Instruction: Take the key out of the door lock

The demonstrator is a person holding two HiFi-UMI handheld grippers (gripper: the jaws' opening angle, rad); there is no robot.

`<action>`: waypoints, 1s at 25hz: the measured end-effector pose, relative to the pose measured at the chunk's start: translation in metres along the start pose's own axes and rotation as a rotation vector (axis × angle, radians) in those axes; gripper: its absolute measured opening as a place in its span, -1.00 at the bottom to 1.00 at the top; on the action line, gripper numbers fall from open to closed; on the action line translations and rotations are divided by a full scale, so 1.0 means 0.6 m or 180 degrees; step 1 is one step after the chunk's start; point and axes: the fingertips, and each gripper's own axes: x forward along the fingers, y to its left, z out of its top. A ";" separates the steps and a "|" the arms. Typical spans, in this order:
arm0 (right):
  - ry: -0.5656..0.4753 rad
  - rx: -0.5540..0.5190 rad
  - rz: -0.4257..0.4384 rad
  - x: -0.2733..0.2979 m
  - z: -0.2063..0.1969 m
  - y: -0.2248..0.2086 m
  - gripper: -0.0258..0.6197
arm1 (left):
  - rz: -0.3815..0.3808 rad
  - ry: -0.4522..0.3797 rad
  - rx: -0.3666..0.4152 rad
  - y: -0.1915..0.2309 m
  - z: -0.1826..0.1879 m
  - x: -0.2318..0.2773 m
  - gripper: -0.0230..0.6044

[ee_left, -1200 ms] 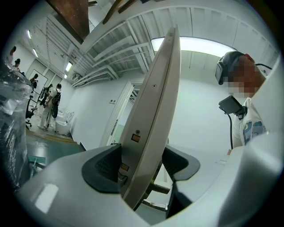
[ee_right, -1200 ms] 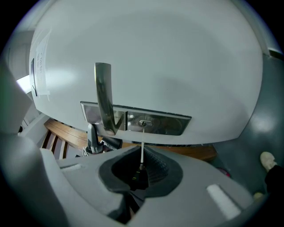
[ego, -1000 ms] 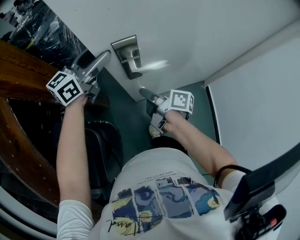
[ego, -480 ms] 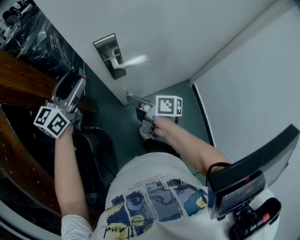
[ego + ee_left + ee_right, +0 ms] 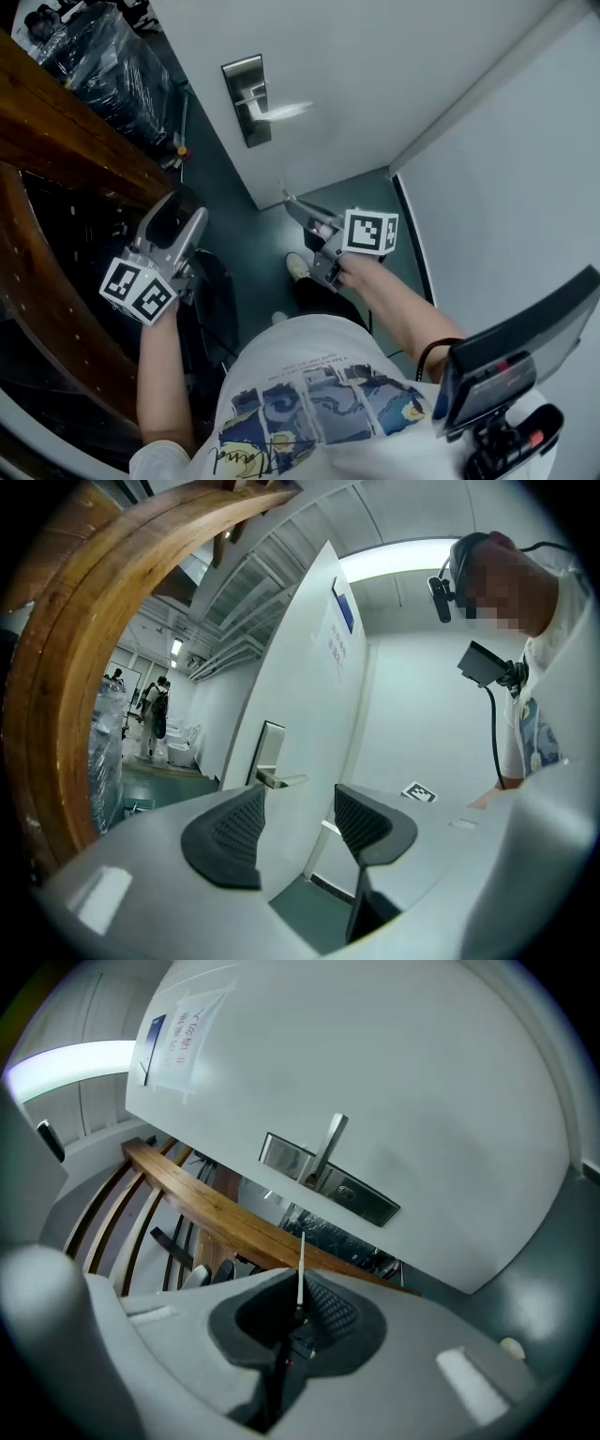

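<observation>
The white door (image 5: 375, 66) carries a steel lock plate (image 5: 246, 98) with a lever handle (image 5: 281, 111). My right gripper (image 5: 292, 204) is held a little off the door below the plate, shut on the head of the key (image 5: 301, 1265). The key's thin blade sticks out past the pads toward the lock plate (image 5: 328, 1182), clear of it. My left gripper (image 5: 183, 220) is farther left, away from the door. In the left gripper view its jaws (image 5: 295, 822) have just been closing but stand apart with nothing between them, the handle (image 5: 281, 781) beyond.
A curved wooden rail (image 5: 56, 141) runs along the left, with plastic-wrapped goods (image 5: 103, 66) behind it and a dark chair (image 5: 211, 300) below. A white wall (image 5: 506, 187) meets the door at right. People stand far off (image 5: 155, 705). The floor is green (image 5: 253, 244).
My left gripper has swung back from the door's edge toward the body, jaws narrowing. The right gripper with the key has drawn away from the lock plate and rolled.
</observation>
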 end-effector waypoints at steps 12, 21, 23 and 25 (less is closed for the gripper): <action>0.0059 -0.0845 0.0004 -0.067 -0.055 0.101 -0.84 | -0.0152 0.0184 -0.0066 -0.114 -0.056 -0.095 -0.18; 0.0133 -0.1192 -0.0008 -0.114 -0.104 0.149 -0.84 | -0.0410 0.0218 -0.0137 -0.190 -0.079 -0.124 -0.18; 0.0145 -0.1254 -0.0023 -0.120 -0.112 0.152 -0.84 | -0.0443 0.0225 -0.0147 -0.200 -0.084 -0.129 -0.18; 0.0157 -0.1315 -0.0033 -0.125 -0.120 0.156 -0.84 | -0.0450 0.0237 -0.0156 -0.205 -0.091 -0.133 -0.18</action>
